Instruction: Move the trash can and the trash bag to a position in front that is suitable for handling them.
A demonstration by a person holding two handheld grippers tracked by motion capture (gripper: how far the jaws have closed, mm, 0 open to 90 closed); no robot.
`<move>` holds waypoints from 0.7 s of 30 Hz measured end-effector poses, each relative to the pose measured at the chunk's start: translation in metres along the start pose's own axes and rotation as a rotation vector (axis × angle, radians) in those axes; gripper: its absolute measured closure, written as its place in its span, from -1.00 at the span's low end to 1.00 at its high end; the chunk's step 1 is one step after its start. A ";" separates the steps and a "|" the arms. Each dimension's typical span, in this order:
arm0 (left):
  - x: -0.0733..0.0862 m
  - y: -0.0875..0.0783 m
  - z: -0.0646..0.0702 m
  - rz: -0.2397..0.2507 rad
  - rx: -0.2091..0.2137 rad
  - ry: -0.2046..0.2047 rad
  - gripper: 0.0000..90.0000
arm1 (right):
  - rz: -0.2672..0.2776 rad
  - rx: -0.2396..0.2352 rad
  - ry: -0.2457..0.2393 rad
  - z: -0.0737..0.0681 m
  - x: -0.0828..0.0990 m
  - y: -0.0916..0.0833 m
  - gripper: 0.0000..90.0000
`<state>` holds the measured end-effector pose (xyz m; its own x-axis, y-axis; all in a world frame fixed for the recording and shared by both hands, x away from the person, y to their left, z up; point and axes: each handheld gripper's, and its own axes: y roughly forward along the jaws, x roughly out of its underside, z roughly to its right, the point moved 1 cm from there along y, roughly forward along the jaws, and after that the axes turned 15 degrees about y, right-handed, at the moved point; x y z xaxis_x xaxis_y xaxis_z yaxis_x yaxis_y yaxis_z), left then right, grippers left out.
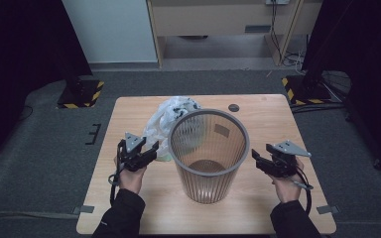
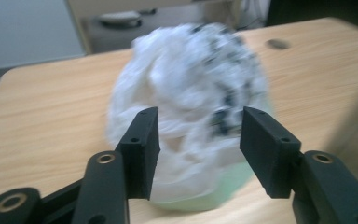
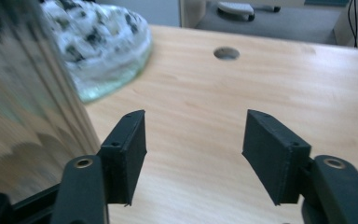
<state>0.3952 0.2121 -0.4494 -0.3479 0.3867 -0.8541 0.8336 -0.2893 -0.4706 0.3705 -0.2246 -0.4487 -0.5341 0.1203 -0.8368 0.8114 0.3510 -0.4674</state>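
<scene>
A person's left gripper (image 1: pixel 148 151), jaws spread and empty, faces a crumpled white plastic bag (image 1: pixel 171 119) lying on the wooden table (image 1: pixel 129 198) behind a ribbed clear wastebasket (image 1: pixel 208 153); the right gripper (image 1: pixel 260 159), also spread, hovers beside the basket; a careless grab may snag only thin film, or nudge the light basket over.

The crumpled white plastic bag with black print (image 2: pixel 191 93) is motion-blurred in the left gripper view; the ribbed translucent grey wastebasket (image 1: pixel 208 148) hides its 3 o'clock side in the high view; the right gripper view cuts that basket (image 3: pixel 23 93) off at 9 o'clock.
</scene>
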 end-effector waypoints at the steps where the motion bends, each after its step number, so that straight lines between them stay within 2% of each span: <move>1: 0.004 0.006 -0.004 -0.015 -0.011 -0.006 0.01 | -0.004 0.001 0.005 0.005 0.004 0.000 -0.17; 4: 0.013 0.024 -0.011 -0.068 -0.012 -0.006 -0.08 | -0.010 0.001 0.019 0.017 0.014 0.000 -0.24; 6: 0.017 0.036 -0.010 -0.095 -0.016 0.019 -0.12 | -0.006 -0.001 0.014 0.022 0.019 0.000 -0.28; 8: 0.021 0.045 -0.009 -0.121 -0.018 0.036 -0.14 | -0.002 -0.009 0.018 0.026 0.024 -0.001 -0.28; 12: 0.032 0.060 -0.010 -0.171 -0.019 0.044 -0.10 | -0.002 -0.016 0.035 0.033 0.031 -0.004 -0.28; 14: 0.036 0.066 -0.009 -0.196 -0.010 0.050 -0.01 | -0.002 -0.015 0.039 0.036 0.035 -0.005 -0.28; 16: 0.040 0.068 -0.010 -0.205 0.004 0.026 0.14 | -0.011 -0.015 0.045 0.040 0.039 -0.003 -0.27; 19: 0.042 0.067 -0.009 -0.219 0.004 0.021 0.52 | -0.028 -0.010 0.052 0.043 0.042 -0.002 -0.24; 20: 0.043 0.065 -0.008 -0.232 -0.004 0.028 0.52 | -0.035 -0.008 0.051 0.044 0.043 -0.002 -0.24; 21: 0.044 0.063 -0.008 -0.237 -0.010 0.033 0.73 | -0.038 -0.006 0.048 0.045 0.044 -0.002 -0.20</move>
<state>0.4361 0.2179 -0.5144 -0.5203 0.4711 -0.7123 0.7348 -0.1781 -0.6545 0.3560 -0.2624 -0.4971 -0.5755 0.1513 -0.8037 0.7888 0.3621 -0.4967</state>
